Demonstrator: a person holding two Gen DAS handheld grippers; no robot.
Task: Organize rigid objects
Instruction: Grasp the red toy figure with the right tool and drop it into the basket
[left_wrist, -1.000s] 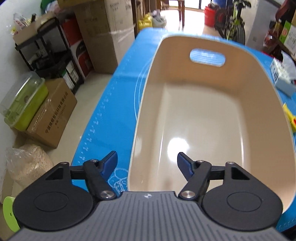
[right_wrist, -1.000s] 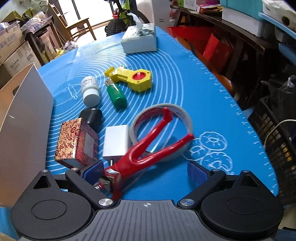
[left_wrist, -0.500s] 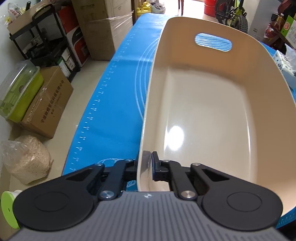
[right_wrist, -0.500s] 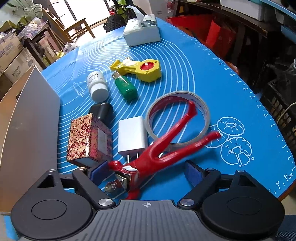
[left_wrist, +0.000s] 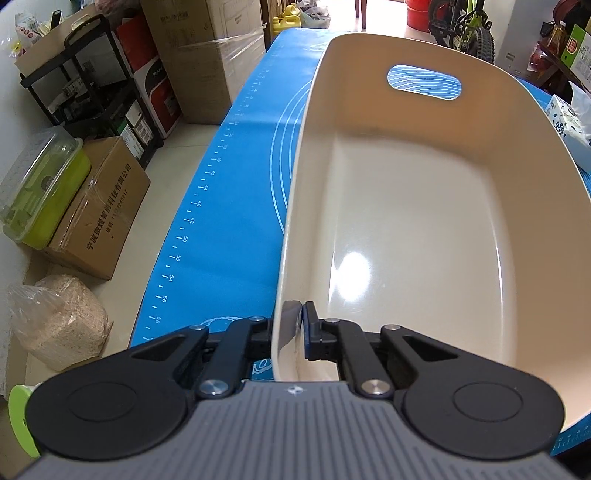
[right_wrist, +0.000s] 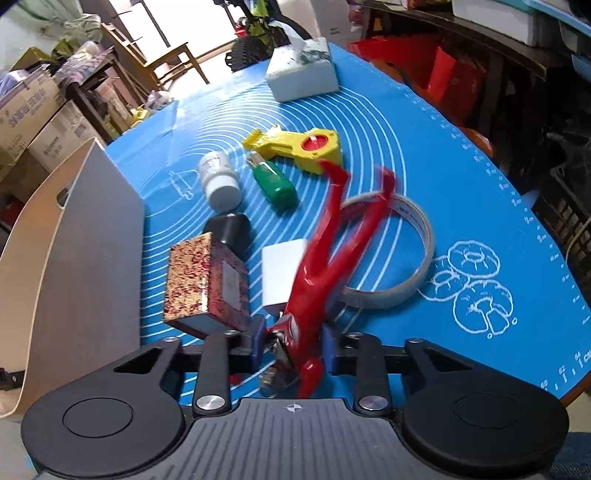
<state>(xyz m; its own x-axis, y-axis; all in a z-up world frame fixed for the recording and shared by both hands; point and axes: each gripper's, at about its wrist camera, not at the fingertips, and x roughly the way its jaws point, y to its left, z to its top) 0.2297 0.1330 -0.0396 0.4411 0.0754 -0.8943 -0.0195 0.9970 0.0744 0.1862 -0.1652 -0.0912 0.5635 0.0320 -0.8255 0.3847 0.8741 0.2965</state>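
The near rim of the cream bin (left_wrist: 406, 221) is being pinched by the left gripper (left_wrist: 293, 332), one pad outside the wall and one inside, at the bin's near left corner on the blue mat (left_wrist: 229, 206). The red tool (right_wrist: 325, 266) is being clamped narrowly by the right gripper (right_wrist: 293, 345), its head between the pads near the mat's near edge, its blurred handles reaching away over the tape ring (right_wrist: 399, 266), beside the white charger (right_wrist: 280, 273) and patterned tin (right_wrist: 205, 280).

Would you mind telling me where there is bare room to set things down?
The bin shows nothing inside. The mat is bare right of the tape ring. It is crowded between the bin and that ring, around the tin and bottles.
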